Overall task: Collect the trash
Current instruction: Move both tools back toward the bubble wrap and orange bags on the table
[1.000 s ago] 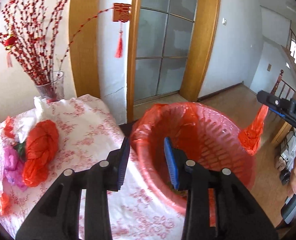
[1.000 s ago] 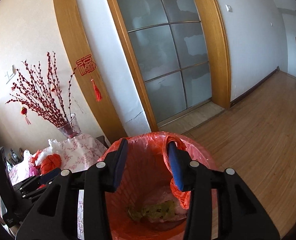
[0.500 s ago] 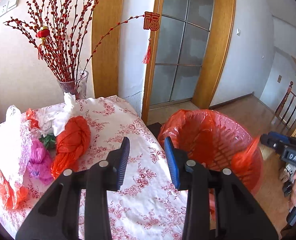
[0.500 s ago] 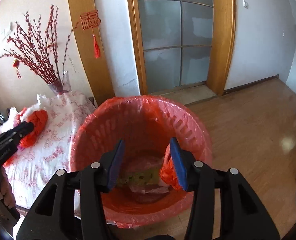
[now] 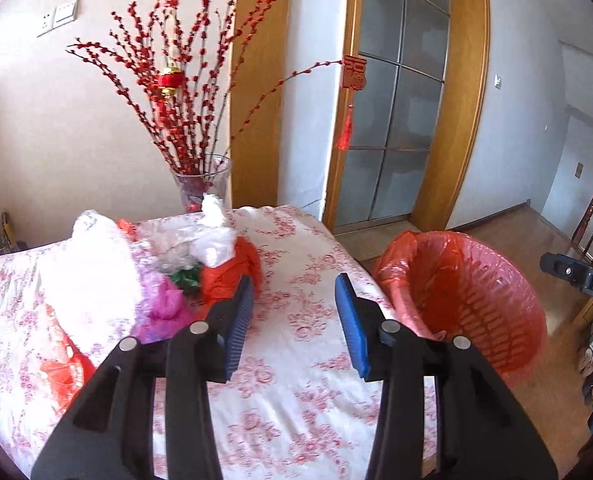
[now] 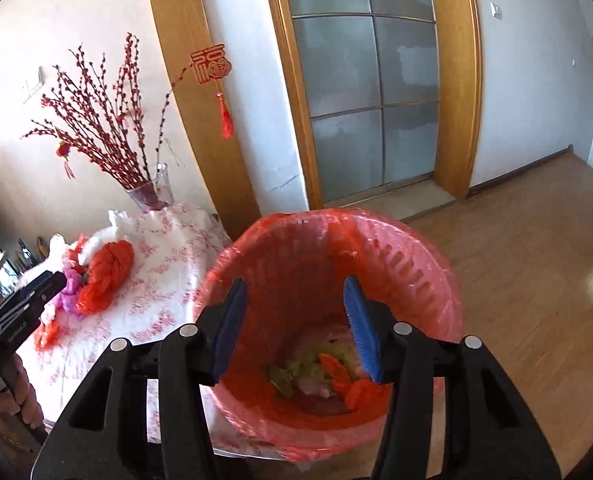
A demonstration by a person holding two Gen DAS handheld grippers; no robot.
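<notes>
A red basket lined with a red bag [image 5: 464, 296] stands on the floor right of the table; in the right wrist view [image 6: 336, 264] it holds green, pink and red scraps, with a red bag piece [image 6: 360, 392] lying inside. My right gripper [image 6: 294, 328] is open and empty above its mouth. My left gripper [image 5: 294, 324] is open and empty above the floral tablecloth [image 5: 296, 380]. A trash pile lies at the table's left: red bag [image 5: 232, 272], white bags [image 5: 92, 272], pink-purple bag [image 5: 164, 308]. The red bag also shows in the right wrist view [image 6: 104, 276].
A glass vase of red berry branches [image 5: 200, 188] stands at the table's back edge by the wall. A glass door with a wooden frame [image 5: 400, 120] is behind the basket. Wooden floor [image 6: 536, 280] spreads to the right. A wooden railing [image 5: 592, 220] is far right.
My right gripper opened and the red bag piece it held now lies in the basket. My left gripper swung left from the basket to over the table and opened wider.
</notes>
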